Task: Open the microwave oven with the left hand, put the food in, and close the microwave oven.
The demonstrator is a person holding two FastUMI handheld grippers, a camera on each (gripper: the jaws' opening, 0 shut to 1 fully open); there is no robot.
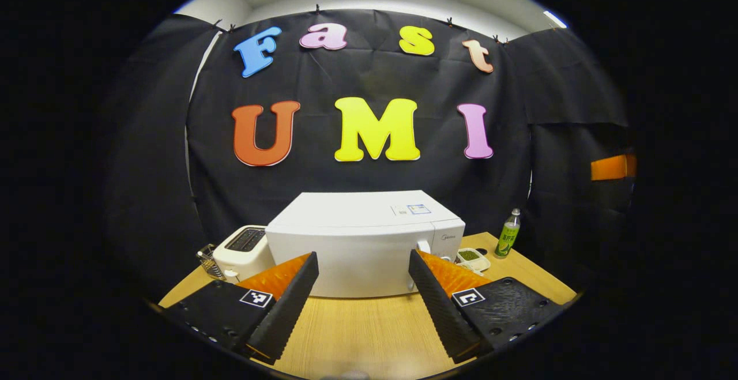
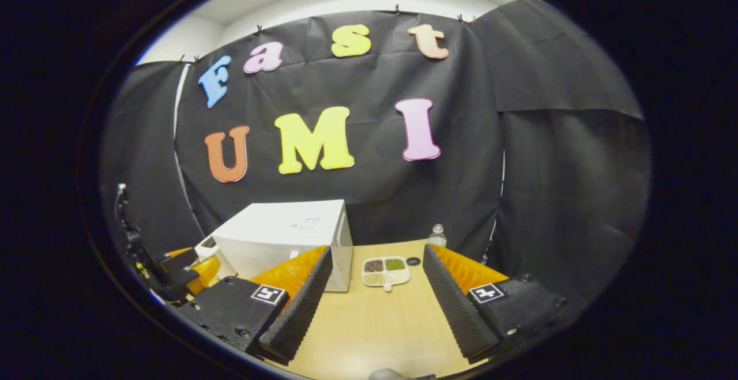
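Counter (image 1: pixel 369 334) of pale wood carries the whole setup, with bare board between the near edge and the appliances. Microwave (image 1: pixel 357 247) stands at mid-counter with its door shut, the handle at the door's right side; nothing of the task looks done yet, so the opening step appears to be the one in hand. Toaster (image 1: pixel 242 250) sits just beside the microwave on its left, and a small wire rack (image 1: pixel 206 259) is tucked at the toaster's far-left side. Left claw (image 1: pixel 363 288) hovers over the near counter, apart and empty, squared up to the door and not touching it. Right claw (image 2: pixel 375 305) also stands apart and empty, aimed at the tray (image 2: pixel 385 271), the food, which lies on the counter to the right of the microwave with a clear lane in front. Bottle (image 1: pixel 507 233) stands far right near the counter's back edge, and a small dark ring (image 2: pixel 413 261) lies just beside the tray. Next move likely calls for the left claw to shift right toward the handle; the door will probably need the open room in front to swing.
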